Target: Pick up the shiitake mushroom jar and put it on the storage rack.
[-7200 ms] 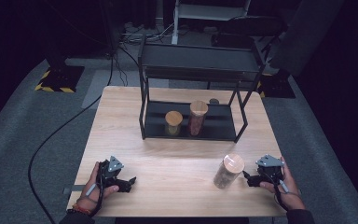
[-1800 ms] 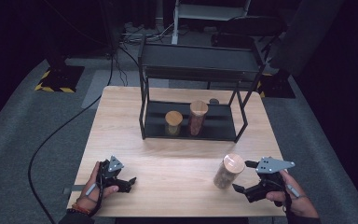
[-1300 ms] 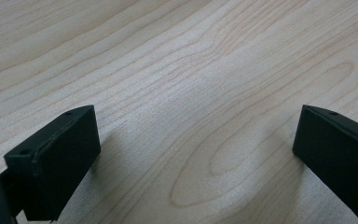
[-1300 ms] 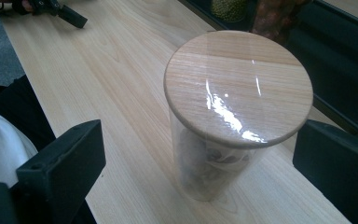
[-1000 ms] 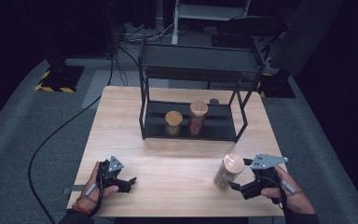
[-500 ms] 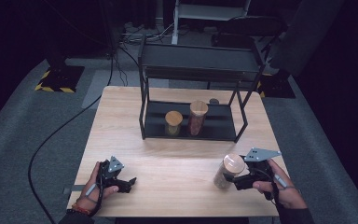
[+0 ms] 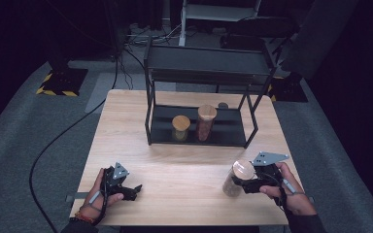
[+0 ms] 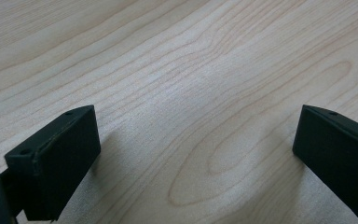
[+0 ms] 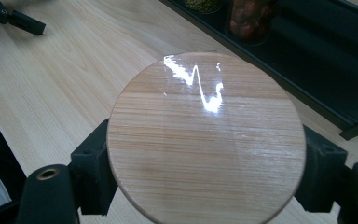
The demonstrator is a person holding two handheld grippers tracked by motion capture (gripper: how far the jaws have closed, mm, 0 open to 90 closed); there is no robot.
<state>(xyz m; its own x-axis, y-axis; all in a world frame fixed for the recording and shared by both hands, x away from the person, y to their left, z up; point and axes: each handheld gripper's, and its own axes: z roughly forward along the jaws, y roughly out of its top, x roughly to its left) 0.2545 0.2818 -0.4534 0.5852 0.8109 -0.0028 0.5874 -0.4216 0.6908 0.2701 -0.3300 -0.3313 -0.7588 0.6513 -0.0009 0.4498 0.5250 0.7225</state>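
Right gripper [image 7: 243,185], jaws just closing, clamps the wood-lidded jar [image 7: 238,175] just below its lid [image 9: 206,140]; a high grip risks tipping or slipping when lifted; left gripper [image 8: 196,158] rests released.

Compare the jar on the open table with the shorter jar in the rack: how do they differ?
The jar on the open table stands outside the rack near the front right edge; the shorter jar sits on the rack's lower shelf. The right gripper is clamped on the table jar, while the shorter jar stands free. The table jar also looks taller. Both have round wooden lids and stand upright.
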